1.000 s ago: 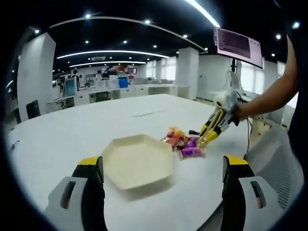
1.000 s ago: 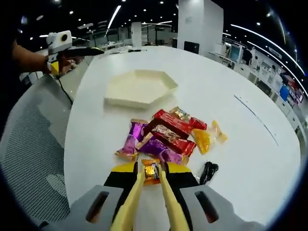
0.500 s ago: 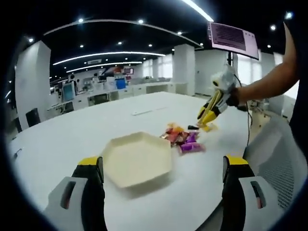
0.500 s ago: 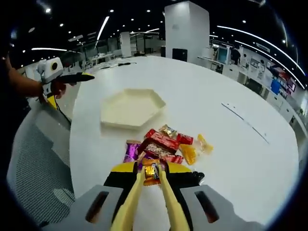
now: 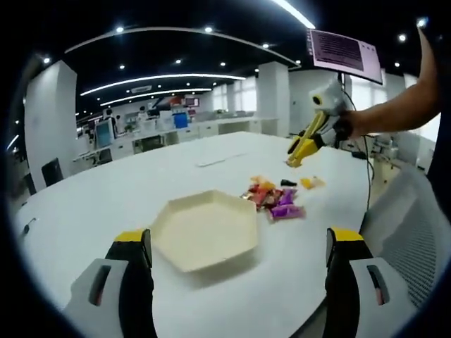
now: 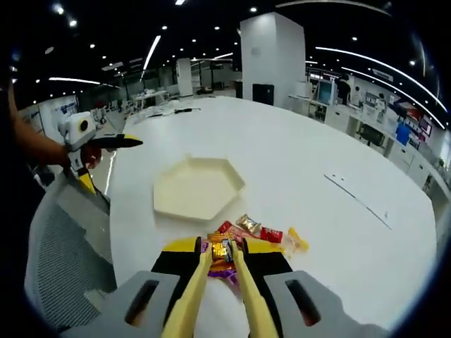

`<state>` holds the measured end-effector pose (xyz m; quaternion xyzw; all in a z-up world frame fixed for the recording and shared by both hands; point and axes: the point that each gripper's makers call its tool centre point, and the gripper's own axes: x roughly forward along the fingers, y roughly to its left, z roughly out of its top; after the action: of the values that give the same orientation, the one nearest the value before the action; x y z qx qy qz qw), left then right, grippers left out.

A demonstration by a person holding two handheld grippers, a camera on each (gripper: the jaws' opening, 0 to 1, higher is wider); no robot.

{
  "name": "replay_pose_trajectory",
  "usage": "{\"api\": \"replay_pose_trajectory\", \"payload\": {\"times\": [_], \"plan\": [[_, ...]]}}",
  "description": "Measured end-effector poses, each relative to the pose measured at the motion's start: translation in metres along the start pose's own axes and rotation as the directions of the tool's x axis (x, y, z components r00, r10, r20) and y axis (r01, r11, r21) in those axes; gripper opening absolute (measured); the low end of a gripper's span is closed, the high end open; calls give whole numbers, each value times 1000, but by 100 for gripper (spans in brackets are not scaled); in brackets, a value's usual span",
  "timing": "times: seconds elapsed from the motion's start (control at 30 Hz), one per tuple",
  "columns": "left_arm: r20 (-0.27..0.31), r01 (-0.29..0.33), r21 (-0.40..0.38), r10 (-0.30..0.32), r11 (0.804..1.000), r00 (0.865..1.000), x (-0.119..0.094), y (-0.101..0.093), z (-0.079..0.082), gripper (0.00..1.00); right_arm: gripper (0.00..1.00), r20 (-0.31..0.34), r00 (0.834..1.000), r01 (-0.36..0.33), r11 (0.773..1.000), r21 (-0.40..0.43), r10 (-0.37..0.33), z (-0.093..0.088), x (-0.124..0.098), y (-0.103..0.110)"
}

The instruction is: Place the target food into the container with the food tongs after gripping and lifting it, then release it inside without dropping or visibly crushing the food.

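An orange candy (image 6: 223, 251) is pinched at the tips of the tongs (image 6: 218, 282), which are squeezed by the right gripper (image 6: 220, 264) above the candy pile (image 6: 257, 232). The tray (image 6: 196, 189) lies just beyond the pile on the table (image 6: 310, 162). The left gripper (image 5: 236, 246) is held with jaws spread wide, near the tray.

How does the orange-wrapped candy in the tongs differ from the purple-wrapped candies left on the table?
The orange-wrapped candy is pinched between the yellow food tongs, lifted above the white table; the purple-wrapped candies lie loose on that table in the snack pile. One is orange, the others purple. Both are wrapped sweets outside the cream hexagonal container.
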<state>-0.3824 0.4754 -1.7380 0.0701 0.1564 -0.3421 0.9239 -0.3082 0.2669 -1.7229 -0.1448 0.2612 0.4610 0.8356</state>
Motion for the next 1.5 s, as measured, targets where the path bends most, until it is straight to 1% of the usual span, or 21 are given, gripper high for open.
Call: {"api": "replay_pose_trajectory", "payload": {"times": [0.03,0.07,0.17,0.23,0.27,0.3,0.33,0.4,0.5,0.53,0.73,0.9,0.97,1.17,1.2,1.27,1.4,1.5], "plan": [[-15,6,-18,-6,1000,1000,0,-1,-3,99,22,5,1000,-4,1000,-4,4,4,2,1],[-22,-2,-11,1,1000,1000,0,1,-4,99,22,9,1000,-9,1000,-5,9,8,4,2],[-20,-6,-22,6,1000,1000,-1,4,-4,99,22,16,1000,-26,999,-27,26,22,11,8],[-5,-8,-31,8,999,1000,-3,5,-2,99,22,24,999,-33,999,-38,34,29,15,10],[18,10,-56,-9,998,1000,-4,2,2,100,22,28,999,-40,998,-44,41,35,18,13],[23,23,-74,-21,997,1000,-4,1,3,100,22,31,998,-50,997,-53,51,42,21,15],[17,21,-73,-20,997,1000,-4,2,2,100,22,30,998,-52,997,-54,54,44,23,16],[24,23,-68,-22,997,999,-5,1,3,100,22,32,997,-70,995,-76,73,55,32,20],[25,25,-63,-24,998,999,-5,-1,4,100,22,30,996,-86,992,-97,89,67,40,25],[25,29,-65,-27,997,999,-5,-2,4,100,22,30,995,-89,989,-115,93,72,45,26],[19,33,-57,-32,998,999,-4,-3,3,99,22,24,991,-123,981,-150,128,94,70,36],[19,24,-57,-23,998,1000,-4,-1,3,99,22,29,988,-143,971,-189,151,120,90,45],[21,24,-64,-23,998,1000,-5,-1,3,99,22,30,987,-151,969,-194,160,127,98,49],[16,25,-54,-24,998,1000,-4,-1,3,99,24,36,984,-164,962,-220,176,135,114,56],[15,24,-56,-23,998,1000,-4,-1,2,99,24,38,982,-173,961,-217,186,135,115,58],[17,17,-59,-16,998,1000,-4,1,2,99,24,37,983,-165,960,-228,178,133,117,58],[21,9,-68,-7,998,1000,-5,3,3,99,25,41,983,-164,961,-222,177,133,116,58],[19,10,-68,-8,998,1000,-4,3,3,99,26,46,983,-161,961,-224,175,134,111,56]]}}
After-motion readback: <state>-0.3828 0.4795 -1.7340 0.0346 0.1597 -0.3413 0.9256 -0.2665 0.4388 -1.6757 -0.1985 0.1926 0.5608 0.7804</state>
